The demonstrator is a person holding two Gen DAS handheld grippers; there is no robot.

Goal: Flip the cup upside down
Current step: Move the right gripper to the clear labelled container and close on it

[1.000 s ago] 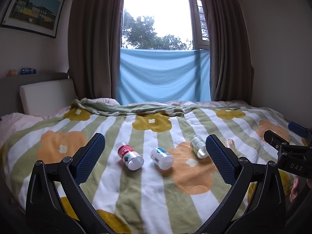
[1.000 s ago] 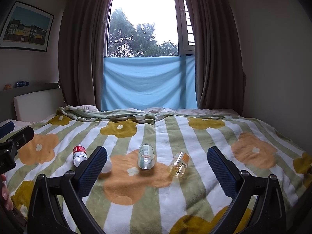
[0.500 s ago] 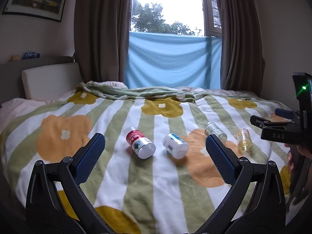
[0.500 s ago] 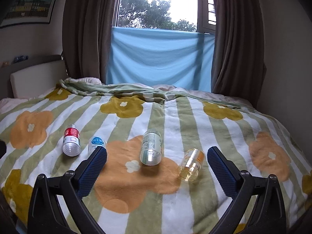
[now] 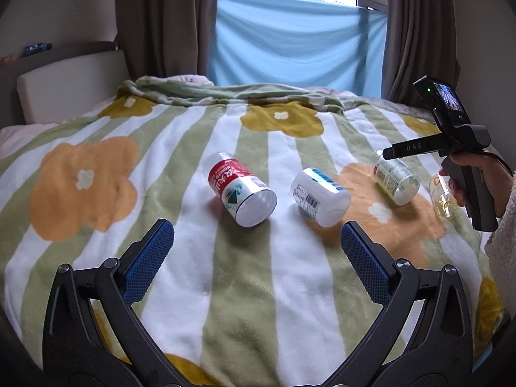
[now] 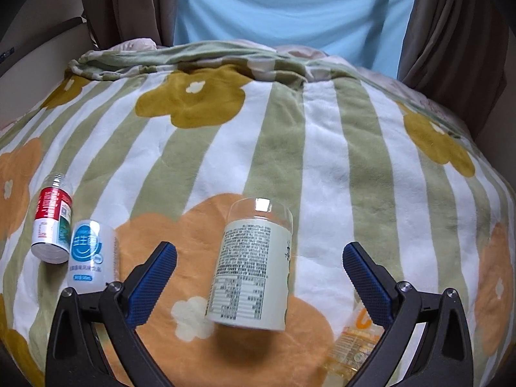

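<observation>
Several cut bottle cups lie on their sides on the flowered blanket. A red-label cup (image 5: 240, 192) (image 6: 51, 222) and a white blue-label cup (image 5: 319, 196) (image 6: 89, 257) lie ahead of my open, empty left gripper (image 5: 254, 258). A pale green-label cup (image 6: 253, 271) (image 5: 396, 180) lies between the fingers of my open right gripper (image 6: 259, 274), which hovers over it. An orange-label clear cup (image 6: 353, 348) (image 5: 445, 198) lies beside the right finger (image 6: 366, 285), partly hidden. The right gripper's body (image 5: 451, 148) shows in the left wrist view.
The blanket (image 5: 180, 167) covers a bed with a bunched fold (image 6: 193, 58) at the far end. Behind are brown curtains (image 5: 161, 19), a blue cloth (image 5: 296, 38) over the window and a headboard (image 5: 64, 74) at left.
Both grippers have moved forward and tilted down toward the blanket. The right gripper has come close over the pale green-label cup. Both stay open.
</observation>
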